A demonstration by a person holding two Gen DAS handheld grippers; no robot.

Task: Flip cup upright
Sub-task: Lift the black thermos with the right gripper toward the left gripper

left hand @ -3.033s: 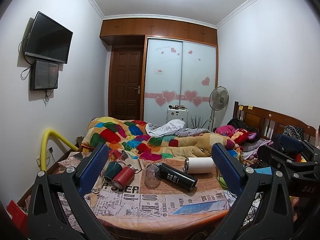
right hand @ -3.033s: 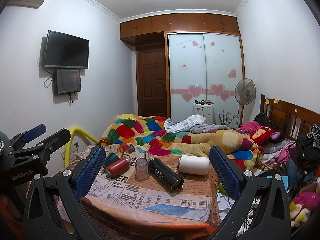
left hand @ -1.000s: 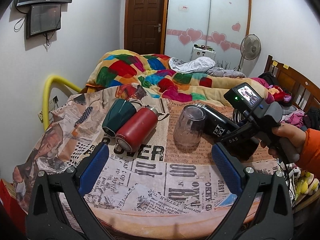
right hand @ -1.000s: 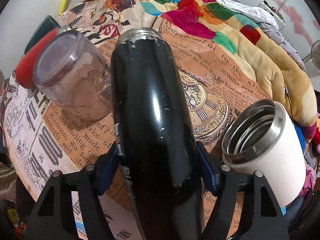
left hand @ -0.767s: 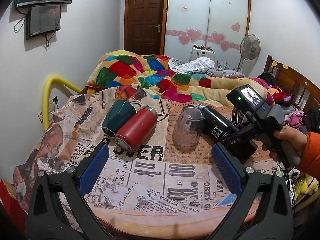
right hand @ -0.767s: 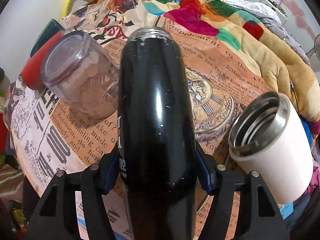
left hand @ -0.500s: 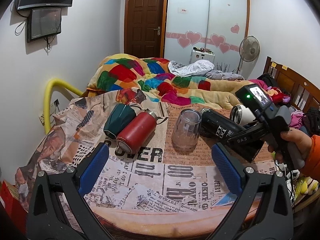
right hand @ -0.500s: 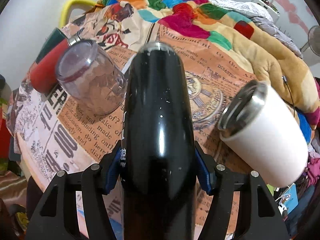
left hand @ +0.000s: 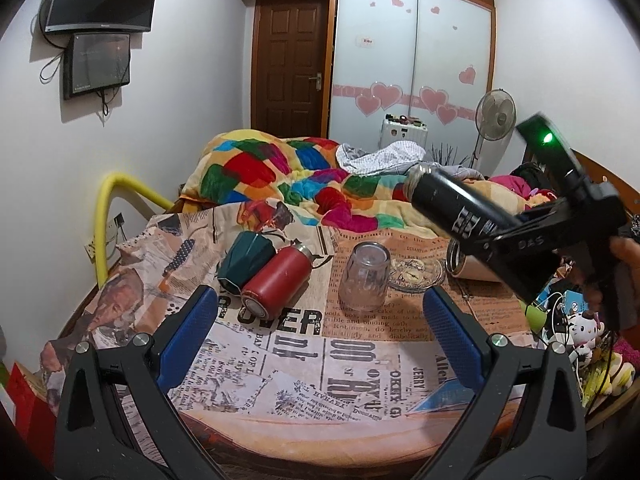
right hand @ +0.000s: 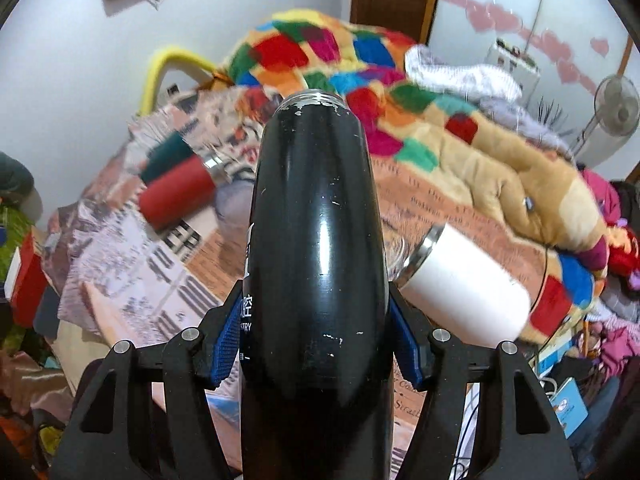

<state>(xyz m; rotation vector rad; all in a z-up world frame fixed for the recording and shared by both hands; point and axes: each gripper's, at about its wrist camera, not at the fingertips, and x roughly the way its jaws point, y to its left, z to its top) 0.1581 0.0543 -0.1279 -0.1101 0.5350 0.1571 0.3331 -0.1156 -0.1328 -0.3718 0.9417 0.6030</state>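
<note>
My right gripper (right hand: 316,340) is shut on a black bottle-shaped cup (right hand: 316,240). It holds the cup lifted off the table, tilted, open threaded mouth pointing away. In the left wrist view the black cup (left hand: 456,204) hangs above the table's right side in the right gripper (left hand: 500,236). My left gripper (left hand: 320,328) is open and empty over the table's near edge. On the newspaper-print cloth (left hand: 280,344) lie a red bottle (left hand: 276,280) and a dark green cup (left hand: 246,258) on their sides, and a clear glass (left hand: 365,276) stands upside down.
A white steel-rimmed cup (right hand: 464,292) lies on its side at the right, with a glass dish (left hand: 416,276) beside it. A patchwork quilt (left hand: 304,180) is heaped behind the table. A yellow rail (left hand: 108,208) stands left. Clutter and toys (left hand: 588,336) fill the right.
My right gripper has lifted the black cup off the table and tipped its mouth upward. The glass dish that was under it now shows. The left gripper has stayed open and drawn slightly back.
</note>
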